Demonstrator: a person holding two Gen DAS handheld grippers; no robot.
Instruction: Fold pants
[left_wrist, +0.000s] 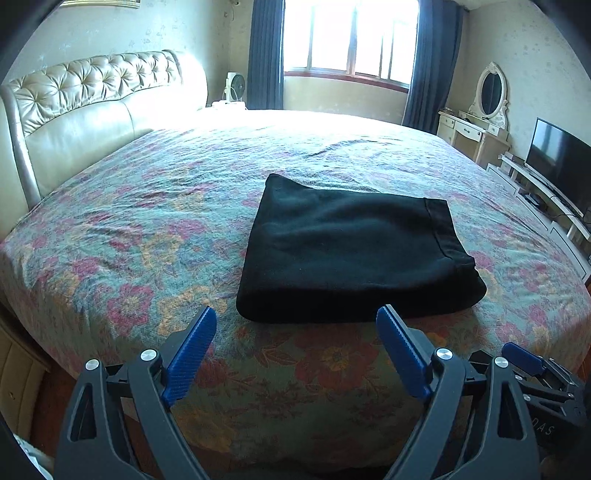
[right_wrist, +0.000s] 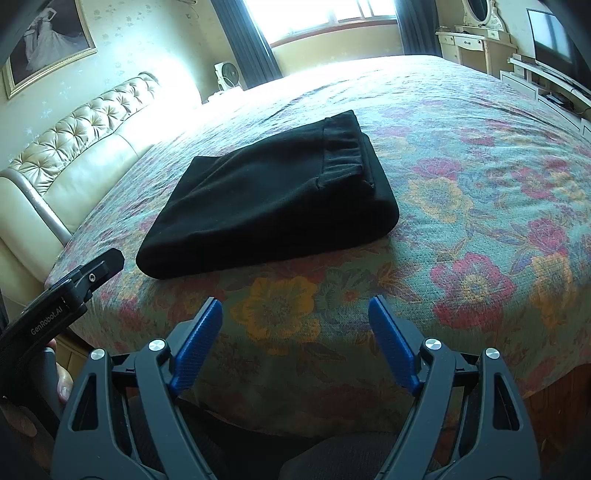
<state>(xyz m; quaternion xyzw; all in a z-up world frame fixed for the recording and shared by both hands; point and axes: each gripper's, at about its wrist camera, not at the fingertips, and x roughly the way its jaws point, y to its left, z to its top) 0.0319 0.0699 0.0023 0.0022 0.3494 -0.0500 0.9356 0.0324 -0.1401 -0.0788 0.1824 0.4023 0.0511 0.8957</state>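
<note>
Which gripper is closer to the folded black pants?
The left gripper: its blue fingers reach the folded black pants' near edge, while the right gripper sits back over bare floral bedspread.

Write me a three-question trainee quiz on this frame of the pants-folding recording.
1. True or false: the black pants lie as a folded bundle on the floral bedspread.
2. The left gripper is: A) shut on the pants, B) open and holding nothing, C) out of view?
3. Fill in: the right gripper is ____.

Key: 1 true; 2 B; 3 open.
</note>
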